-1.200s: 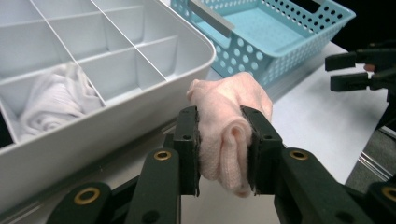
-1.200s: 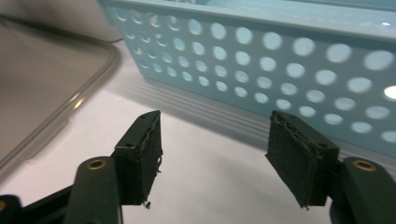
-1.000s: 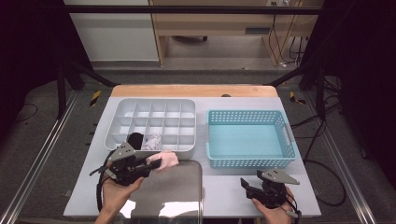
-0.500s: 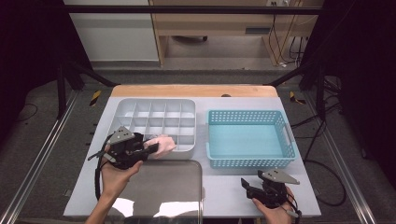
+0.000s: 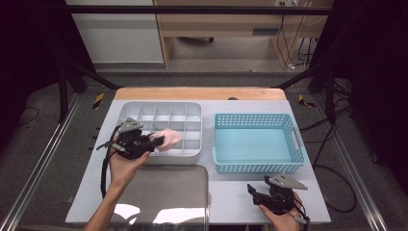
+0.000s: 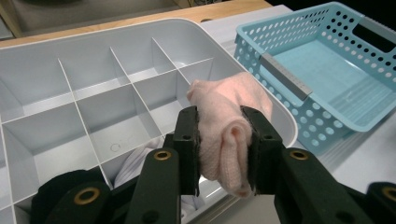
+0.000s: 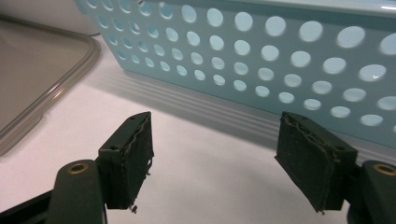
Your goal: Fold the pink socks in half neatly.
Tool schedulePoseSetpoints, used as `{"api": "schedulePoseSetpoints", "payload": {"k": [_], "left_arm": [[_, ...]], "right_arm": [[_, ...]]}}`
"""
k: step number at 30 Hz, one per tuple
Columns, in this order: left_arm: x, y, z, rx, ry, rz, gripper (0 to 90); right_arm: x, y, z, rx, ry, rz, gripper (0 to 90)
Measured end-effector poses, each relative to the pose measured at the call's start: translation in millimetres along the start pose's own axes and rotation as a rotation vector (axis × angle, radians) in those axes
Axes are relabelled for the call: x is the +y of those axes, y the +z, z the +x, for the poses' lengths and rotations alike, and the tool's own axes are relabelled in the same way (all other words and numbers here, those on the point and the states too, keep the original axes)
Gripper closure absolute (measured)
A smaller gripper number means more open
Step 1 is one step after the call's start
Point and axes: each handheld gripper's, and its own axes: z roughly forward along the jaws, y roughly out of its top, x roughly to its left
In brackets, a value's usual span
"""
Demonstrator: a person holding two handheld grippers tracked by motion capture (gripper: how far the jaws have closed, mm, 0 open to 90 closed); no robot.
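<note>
My left gripper is shut on a rolled pink sock, holding it just above the front row of the grey compartment tray. In the tray's near compartments lie a white cloth and a black cloth. My right gripper rests low at the table's front right, jaws open with nothing between them, facing the side wall of the blue basket.
A clear flat lid lies on the white table in front of the tray. The blue basket is empty and stands right of the tray. Dark floor and metal rails surround the table.
My left hand carried the pink sock up and away from me, from in front of the tray to over its front row. The right gripper stayed put.
</note>
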Motion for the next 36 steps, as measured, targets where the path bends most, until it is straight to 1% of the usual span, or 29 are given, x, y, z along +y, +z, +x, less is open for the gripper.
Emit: {"api": "schedulePoseSetpoints", "payload": {"k": [6,11,17,21,25,26,29,31,33,36], "left_arm": [[-0.5,12.4,3.6,0.013,-0.001,0.037,68.1],[-3.2,25.0,6.5,0.029,0.011,0.077,68.2],[-5.4,34.5,7.9,0.033,0.010,0.101,68.2],[-8.9,44.4,8.1,0.043,0.025,0.144,68.2],[-10.1,47.4,8.9,0.032,0.027,0.155,68.2],[-10.5,48.7,8.6,0.031,0.034,0.165,68.2],[-10.8,49.8,7.8,0.035,0.043,0.175,68.2],[-12.0,51.9,6.5,0.047,0.063,0.199,68.3],[-12.9,53.0,5.9,0.057,0.075,0.211,68.3],[-13.9,54.3,4.9,0.062,0.082,0.224,68.6]], "right_arm": [[-0.3,1.1,0.1,0.001,-0.002,0.008,27.5],[-0.5,1.7,0.3,0.005,-0.003,0.009,27.5],[-0.8,2.6,0.1,0.004,-0.005,0.014,27.5],[-1.0,3.1,0.2,0.006,-0.006,0.017,27.5],[-1.2,3.9,1.0,0.010,-0.004,0.024,27.5],[-1.2,4.3,1.0,0.010,-0.006,0.025,27.5],[-1.2,4.6,1.1,0.011,-0.005,0.027,27.5],[-1.4,5.0,1.1,0.011,-0.005,0.031,27.5],[-1.6,5.2,0.9,0.012,-0.007,0.031,27.5],[-1.8,5.5,1.1,0.013,-0.003,0.035,27.5]]}}
